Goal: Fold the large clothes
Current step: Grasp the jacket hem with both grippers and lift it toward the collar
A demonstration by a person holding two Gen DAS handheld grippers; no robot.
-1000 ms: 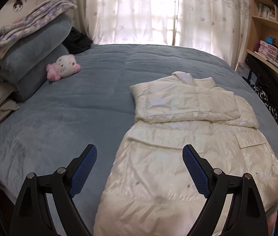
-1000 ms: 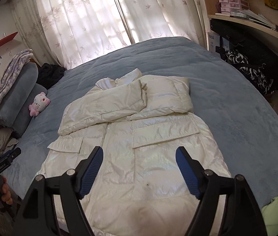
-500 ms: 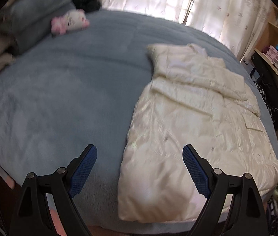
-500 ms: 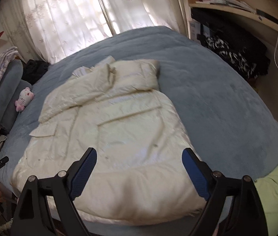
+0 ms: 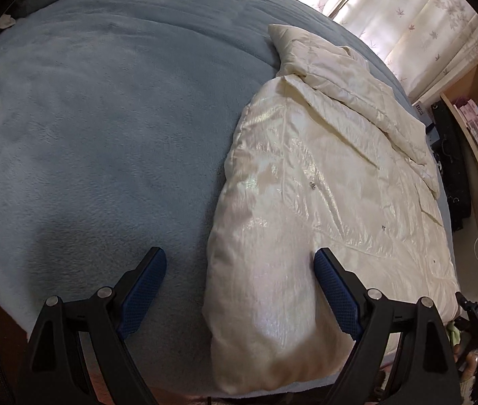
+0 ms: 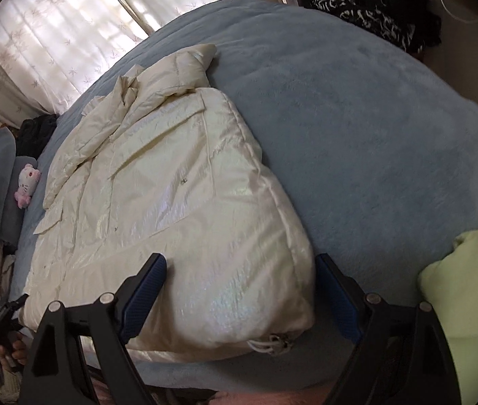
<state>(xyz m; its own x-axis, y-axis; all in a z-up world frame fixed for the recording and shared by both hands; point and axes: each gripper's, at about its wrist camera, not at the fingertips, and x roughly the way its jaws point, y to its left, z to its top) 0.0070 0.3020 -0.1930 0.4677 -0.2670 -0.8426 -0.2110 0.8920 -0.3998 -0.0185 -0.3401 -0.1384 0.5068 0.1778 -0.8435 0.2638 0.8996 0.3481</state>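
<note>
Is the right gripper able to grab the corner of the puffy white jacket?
Probably yes. The right gripper is open, its fingers straddling the jacket at its near corner, with nothing lying in between.

One cream puffer coat (image 5: 323, 182), one blue bed (image 5: 87, 118), one plush cat (image 6: 27, 182), two tongs (image 5: 239, 287)

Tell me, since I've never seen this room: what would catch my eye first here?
A shiny cream puffer coat lies spread on the grey-blue fleece bedspread, sleeves folded across its chest, hem at the near edge. Both blue-padded tongs stand open, the left tongs over one hem corner, the right tongs over the other. A small pink-and-white plush cat sits by the pillows.
</note>
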